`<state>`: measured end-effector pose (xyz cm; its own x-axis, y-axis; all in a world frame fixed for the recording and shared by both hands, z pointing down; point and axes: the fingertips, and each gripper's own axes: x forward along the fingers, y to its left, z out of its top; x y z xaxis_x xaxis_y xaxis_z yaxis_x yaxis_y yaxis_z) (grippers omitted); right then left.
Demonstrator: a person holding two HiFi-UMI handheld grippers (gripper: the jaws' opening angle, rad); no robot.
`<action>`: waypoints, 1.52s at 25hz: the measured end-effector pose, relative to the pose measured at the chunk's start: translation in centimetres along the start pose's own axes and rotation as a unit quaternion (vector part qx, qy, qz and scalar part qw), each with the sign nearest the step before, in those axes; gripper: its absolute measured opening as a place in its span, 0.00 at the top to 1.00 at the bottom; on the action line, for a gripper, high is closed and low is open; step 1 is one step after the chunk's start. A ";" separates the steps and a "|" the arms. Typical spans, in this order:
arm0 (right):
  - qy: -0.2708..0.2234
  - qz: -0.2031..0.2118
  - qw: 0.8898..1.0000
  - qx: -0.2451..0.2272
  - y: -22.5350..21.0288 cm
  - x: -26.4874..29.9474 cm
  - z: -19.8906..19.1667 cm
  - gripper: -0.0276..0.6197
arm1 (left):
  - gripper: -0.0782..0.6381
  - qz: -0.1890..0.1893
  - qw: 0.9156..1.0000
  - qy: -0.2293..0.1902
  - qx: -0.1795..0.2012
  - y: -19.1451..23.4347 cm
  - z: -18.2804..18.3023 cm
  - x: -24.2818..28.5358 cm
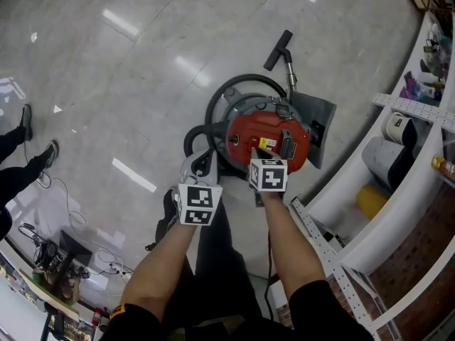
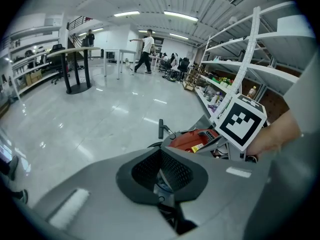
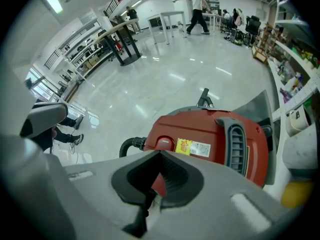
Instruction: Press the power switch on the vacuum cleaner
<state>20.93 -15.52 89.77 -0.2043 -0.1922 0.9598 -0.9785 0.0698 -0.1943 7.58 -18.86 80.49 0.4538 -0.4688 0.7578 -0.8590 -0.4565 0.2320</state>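
Observation:
A red canister vacuum cleaner (image 1: 266, 137) sits on the glossy floor in front of me, with its black hose (image 1: 238, 85) looped behind it and its floor nozzle (image 1: 278, 50) lying farther off. My right gripper (image 1: 254, 152) hangs over the near edge of the red body, jaws shut and empty. In the right gripper view the vacuum cleaner (image 3: 215, 134) fills the middle, showing a rounded red button (image 3: 164, 144) beside a yellow sticker (image 3: 193, 147), just past the right gripper (image 3: 159, 156). My left gripper (image 1: 202, 160) is shut, left of the vacuum cleaner (image 2: 192, 139).
Curved white shelving (image 1: 398, 183) with boxes and a yellow container (image 1: 371, 199) runs along the right. Cables and gear (image 1: 57, 256) lie at lower left, and a person's shoes (image 1: 39, 144) stand at the left edge. Far off stand a table (image 2: 75, 69) and a walking person (image 2: 146, 50).

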 end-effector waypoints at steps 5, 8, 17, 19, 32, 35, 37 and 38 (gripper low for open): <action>0.021 0.005 1.000 -0.010 0.0 0.9 -0.3 0.97 | 0.87 0.000 1.000 0.004 0.001 -0.3 0.1 0.4; 0.025 0.005 1.000 -0.015 0.0 1.1 -0.4 0.97 | 0.87 -0.003 1.000 0.005 0.003 -0.4 0.3 0.8; 0.025 -0.004 0.999 -0.036 0.1 1.8 -1.2 0.97 | 0.87 -0.006 1.000 -0.001 0.007 -0.7 1.3 1.3; 0.025 -0.004 0.999 -0.031 0.1 1.7 -1.1 0.97 | 0.87 -0.009 1.000 0.001 0.011 -0.7 1.2 1.1; -0.003 -0.006 1.000 -0.023 2.9 -4.8 -1.5 0.97 | 0.87 -0.022 0.999 -0.011 0.027 -2.1 3.8 -3.9; -0.027 -0.005 0.999 -0.016 3.6 -6.4 -0.4 0.97 | 0.87 -0.010 1.000 -0.012 0.025 -1.2 4.3 -4.8; -0.041 -0.005 0.999 -0.013 4.1 -7.8 0.1 0.97 | 0.87 -0.008 0.999 -0.022 0.022 -0.7 5.1 -5.9; -0.048 -0.005 0.999 -0.011 4.5 -8.6 0.3 0.97 | 0.87 -0.009 0.999 -0.027 0.021 -0.5 5.5 -6.7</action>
<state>18.30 -13.88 80.60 -0.1974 -0.2862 0.9376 -0.9798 0.0891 -0.1790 6.32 -19.67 71.95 0.4821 -0.4995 0.7197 -0.8401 -0.4966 0.2181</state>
